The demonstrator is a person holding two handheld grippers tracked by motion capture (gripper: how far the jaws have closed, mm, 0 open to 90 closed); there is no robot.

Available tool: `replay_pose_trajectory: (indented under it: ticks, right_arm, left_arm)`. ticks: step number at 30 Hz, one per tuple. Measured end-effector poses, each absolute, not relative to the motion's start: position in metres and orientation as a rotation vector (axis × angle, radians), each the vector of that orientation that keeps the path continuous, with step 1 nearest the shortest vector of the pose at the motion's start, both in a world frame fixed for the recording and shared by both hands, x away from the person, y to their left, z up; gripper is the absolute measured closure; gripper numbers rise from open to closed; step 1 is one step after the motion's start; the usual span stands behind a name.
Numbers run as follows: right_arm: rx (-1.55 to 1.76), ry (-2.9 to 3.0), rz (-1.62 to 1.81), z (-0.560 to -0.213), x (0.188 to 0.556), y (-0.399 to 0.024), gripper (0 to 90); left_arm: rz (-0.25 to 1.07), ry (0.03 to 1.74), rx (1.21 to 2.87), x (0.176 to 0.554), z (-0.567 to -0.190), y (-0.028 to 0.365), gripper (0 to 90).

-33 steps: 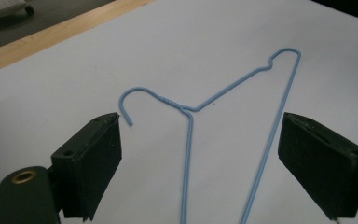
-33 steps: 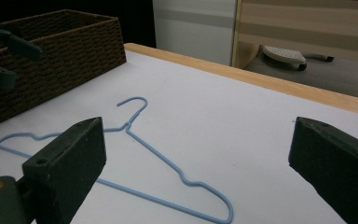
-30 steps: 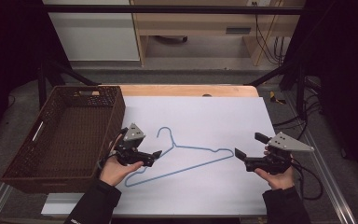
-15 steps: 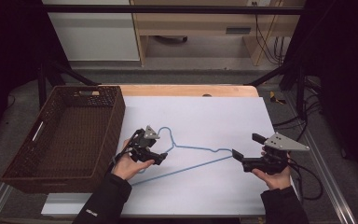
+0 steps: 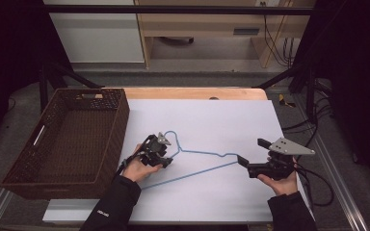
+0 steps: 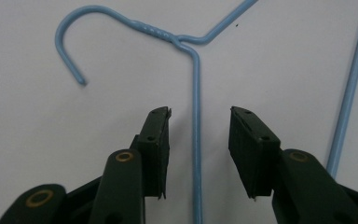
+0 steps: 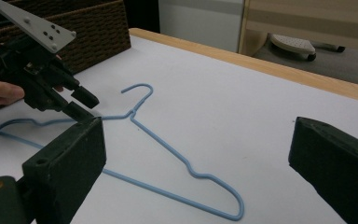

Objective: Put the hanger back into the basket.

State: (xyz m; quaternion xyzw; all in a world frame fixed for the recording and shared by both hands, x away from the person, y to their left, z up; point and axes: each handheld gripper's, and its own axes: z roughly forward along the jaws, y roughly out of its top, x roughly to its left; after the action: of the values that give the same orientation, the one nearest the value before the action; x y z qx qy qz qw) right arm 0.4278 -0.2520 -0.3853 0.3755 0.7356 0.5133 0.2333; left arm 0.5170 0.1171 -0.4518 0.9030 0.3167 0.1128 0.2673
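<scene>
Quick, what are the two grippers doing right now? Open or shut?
Left gripper: open, jaws either side of the blue hanger wire, not pinching it.
Right gripper: open, holding nothing.

A light-blue wire hanger (image 5: 192, 161) lies flat on the white tabletop (image 5: 212, 120), just right of the brown wicker basket (image 5: 67, 139). Its hook (image 6: 81, 35) curls open at the far end, the neck twisted where the two shoulders part — one shoulder has a small dip near its outer tip. The other shoulder wire runs between the spread jaws of the left claw (image 6: 198, 140), apart from both pads.
</scene>
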Motion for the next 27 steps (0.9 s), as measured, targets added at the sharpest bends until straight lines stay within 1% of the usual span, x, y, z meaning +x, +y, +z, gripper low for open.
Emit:
replay_pose_trajectory:
  ticks: [5, 11, 15, 21, 27]
  right_arm:
    - [1.029, 2.021, 1.410, -0.385, 0.428, -0.252, 4.4]
    - [1.030, 2.025, 1.408, -0.386, 0.428, -0.252, 4.4]
    - [1.032, 2.025, 1.408, -0.386, 0.428, -0.251, 4.5]
    - [1.029, 2.039, 1.401, -0.388, 0.430, -0.249, 4.5]
    - [1.028, 2.054, 1.393, -0.390, 0.432, -0.246, 4.5]
  left_arm:
    - [0.285, 0.836, 2.469, 0.519, -0.456, 0.116, 68.5]
    - [0.270, 0.837, 2.477, 0.520, -0.457, 0.115, 75.9]
    - [0.254, 0.857, 2.495, 0.521, -0.456, 0.113, 79.2]
    - [0.265, 0.860, 2.536, 0.521, -0.455, 0.108, 85.5]
    - [0.286, 0.856, 2.566, 0.520, -0.453, 0.104, 86.5]
